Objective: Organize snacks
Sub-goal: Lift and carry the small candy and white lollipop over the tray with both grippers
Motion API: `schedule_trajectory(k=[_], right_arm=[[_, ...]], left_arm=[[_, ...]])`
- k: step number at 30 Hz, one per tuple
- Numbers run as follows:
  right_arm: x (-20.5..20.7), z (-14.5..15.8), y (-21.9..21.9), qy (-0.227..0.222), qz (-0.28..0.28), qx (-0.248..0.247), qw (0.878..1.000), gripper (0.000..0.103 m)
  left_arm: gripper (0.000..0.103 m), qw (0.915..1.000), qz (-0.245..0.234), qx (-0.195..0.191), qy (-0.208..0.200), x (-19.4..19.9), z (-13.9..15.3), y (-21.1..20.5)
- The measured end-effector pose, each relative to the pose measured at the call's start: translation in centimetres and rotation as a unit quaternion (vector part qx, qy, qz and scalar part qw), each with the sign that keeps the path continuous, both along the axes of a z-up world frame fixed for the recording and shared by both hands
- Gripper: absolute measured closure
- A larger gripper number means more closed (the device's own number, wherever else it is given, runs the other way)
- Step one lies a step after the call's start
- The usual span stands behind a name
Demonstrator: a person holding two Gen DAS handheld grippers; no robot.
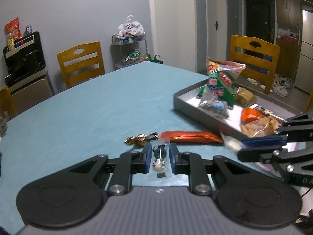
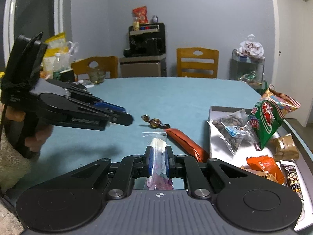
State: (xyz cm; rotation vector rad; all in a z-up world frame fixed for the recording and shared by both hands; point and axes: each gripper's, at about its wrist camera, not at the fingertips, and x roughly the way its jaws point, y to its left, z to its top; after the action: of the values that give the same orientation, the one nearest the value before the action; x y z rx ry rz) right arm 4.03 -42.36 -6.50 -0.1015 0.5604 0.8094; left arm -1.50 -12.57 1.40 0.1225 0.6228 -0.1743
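My left gripper (image 1: 160, 157) is shut on a small clear packet with a black-and-white sweet (image 1: 159, 159), held above the blue table. My right gripper (image 2: 158, 157) is shut on a clear packet with a white sweet (image 2: 158, 146); it also shows in the left wrist view (image 1: 230, 144). An orange-red snack bar (image 1: 190, 136) and a gold-wrapped candy (image 1: 139, 138) lie on the table just ahead. A grey tray (image 1: 192, 105) at the right holds a green chip bag (image 1: 222, 80), a clear bag of seeds (image 2: 230, 131), orange packets (image 2: 264, 166) and other snacks.
Wooden chairs (image 1: 82, 62) stand around the blue table (image 1: 88, 107). A black appliance on a cabinet (image 1: 23, 52) and a metal cart with bagged sweets (image 1: 130, 45) stand by the wall. Bottles and bags (image 2: 58, 58) sit at the table's far left.
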Motion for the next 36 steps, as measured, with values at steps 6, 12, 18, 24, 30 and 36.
schedule_trajectory(k=[6,12,18,24,30,36], right_arm=[[0.0,1.1,-2.9,-0.013,-0.015,0.026,0.999,0.089],[1.3,1.6,-6.7,-0.024,-0.057,0.034,0.997,0.089],[3.0,0.9,-11.0,-0.025,-0.117,0.023,0.993,0.089],[4.2,-0.5,-14.2,-0.011,-0.156,0.011,0.988,0.089],[4.6,-2.0,-14.8,0.004,-0.159,-0.003,0.987,0.089],[5.0,-2.2,-15.4,0.008,-0.172,-0.004,0.985,0.089]], left_arm=[[0.086,0.9996,-0.025,-0.008,0.003,1.5,0.9,-2.8],[0.086,0.9981,-0.061,-0.007,0.011,3.7,1.1,-7.0],[0.086,0.9937,-0.109,-0.008,0.027,5.0,0.7,-11.3],[0.086,0.9858,-0.158,-0.008,0.056,5.2,-0.7,-14.8],[0.086,0.9754,-0.202,-0.03,0.084,4.7,-1.3,-16.3],[0.086,0.9651,-0.243,-0.037,0.09,3.6,-1.2,-17.1]])
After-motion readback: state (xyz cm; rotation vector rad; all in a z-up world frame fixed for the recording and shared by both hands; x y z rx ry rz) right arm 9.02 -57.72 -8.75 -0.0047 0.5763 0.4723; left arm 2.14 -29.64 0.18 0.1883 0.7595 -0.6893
